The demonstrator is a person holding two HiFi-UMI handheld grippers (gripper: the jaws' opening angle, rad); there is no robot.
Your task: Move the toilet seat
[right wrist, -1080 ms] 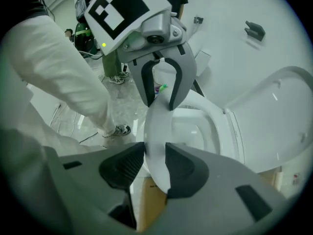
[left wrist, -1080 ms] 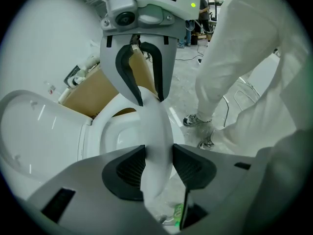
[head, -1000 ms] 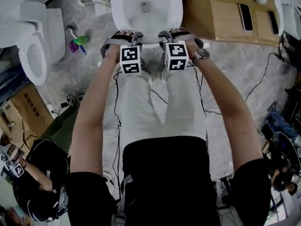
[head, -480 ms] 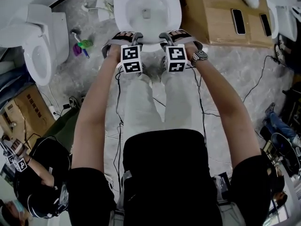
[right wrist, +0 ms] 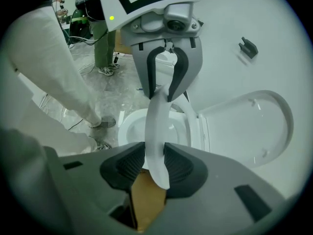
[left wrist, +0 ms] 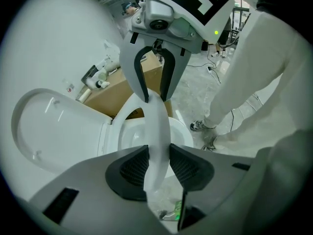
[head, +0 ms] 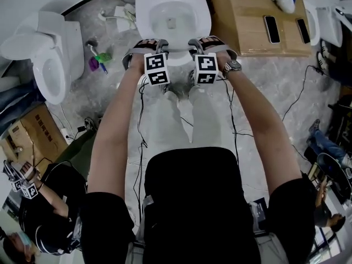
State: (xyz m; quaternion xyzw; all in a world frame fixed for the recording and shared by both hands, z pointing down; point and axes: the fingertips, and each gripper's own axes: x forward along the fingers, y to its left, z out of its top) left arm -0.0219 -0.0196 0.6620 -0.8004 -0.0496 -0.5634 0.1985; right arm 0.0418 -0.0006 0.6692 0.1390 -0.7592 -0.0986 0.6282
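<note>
White plastic ring-shaped toilet seat point(left wrist: 157, 126): front rim lifted clear of the white ceramic bowl point(right wrist: 128, 129). My left gripper point(left wrist: 157, 161) is clamped on that rim, its jaws having just tightened. My right gripper point(right wrist: 155, 163) grips the same rim, just beside.

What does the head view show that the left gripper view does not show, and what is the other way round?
Only the head view: a second toilet at the left, phones, a wristwatch.
Only the left gripper view: the pads of the left gripper pressed on the toilet seat, and the right gripper clamped on the same rim; both pairs of jaws have just been closing.
Both: the toilet bowl, the two grippers, the person's pale trousers.
</note>
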